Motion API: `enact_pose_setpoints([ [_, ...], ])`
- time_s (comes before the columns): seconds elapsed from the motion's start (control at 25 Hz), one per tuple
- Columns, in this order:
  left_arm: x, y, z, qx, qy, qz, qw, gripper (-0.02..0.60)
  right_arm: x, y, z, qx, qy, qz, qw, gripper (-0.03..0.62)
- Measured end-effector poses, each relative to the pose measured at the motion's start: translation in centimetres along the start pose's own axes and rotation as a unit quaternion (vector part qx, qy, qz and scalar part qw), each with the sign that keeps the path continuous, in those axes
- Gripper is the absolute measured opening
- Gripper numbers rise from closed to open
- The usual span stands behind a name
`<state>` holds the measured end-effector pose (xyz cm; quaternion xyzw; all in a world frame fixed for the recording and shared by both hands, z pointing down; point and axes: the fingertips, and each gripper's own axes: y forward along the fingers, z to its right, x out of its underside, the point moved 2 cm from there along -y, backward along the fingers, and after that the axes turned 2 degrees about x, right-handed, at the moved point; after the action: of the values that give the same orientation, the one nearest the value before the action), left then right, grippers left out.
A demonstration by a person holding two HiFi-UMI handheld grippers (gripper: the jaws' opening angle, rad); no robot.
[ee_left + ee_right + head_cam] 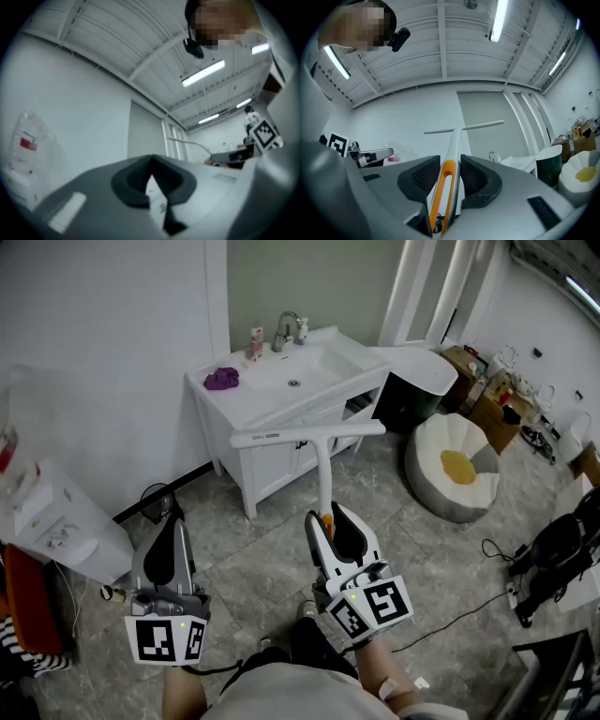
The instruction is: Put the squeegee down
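The squeegee (322,465) has a white shaft, a white T-shaped blade at the top and an orange loop grip at the bottom. It stands upright in front of me, above the floor. My right gripper (330,519) is shut on its lower handle. In the right gripper view both black pads press the orange and white handle of the squeegee (452,140), inside the right gripper (449,171). My left gripper (172,526) hangs at the left over the floor, jaws together and nothing in them. The left gripper (151,176) shows only wall and ceiling beyond it.
A white vanity (253,413) with a sink, a faucet (286,329) and a purple cloth (222,379) stands against the wall ahead. A white beanbag seat (455,465) and a dark bin (408,399) sit at the right. Cables (487,549) run across the tiled floor.
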<state>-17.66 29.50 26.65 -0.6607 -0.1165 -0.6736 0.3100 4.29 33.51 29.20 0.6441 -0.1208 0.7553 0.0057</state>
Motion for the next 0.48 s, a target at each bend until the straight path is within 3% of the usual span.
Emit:
enact_pose_setpoints([
  [0.48, -0.6, -0.5, 0.6, 0.008, -0.002, 0.005, 1.0, 0.008, -0.6, -0.9, -0.3, 0.007, -0.003, 0.006, 1.0, 0.135],
])
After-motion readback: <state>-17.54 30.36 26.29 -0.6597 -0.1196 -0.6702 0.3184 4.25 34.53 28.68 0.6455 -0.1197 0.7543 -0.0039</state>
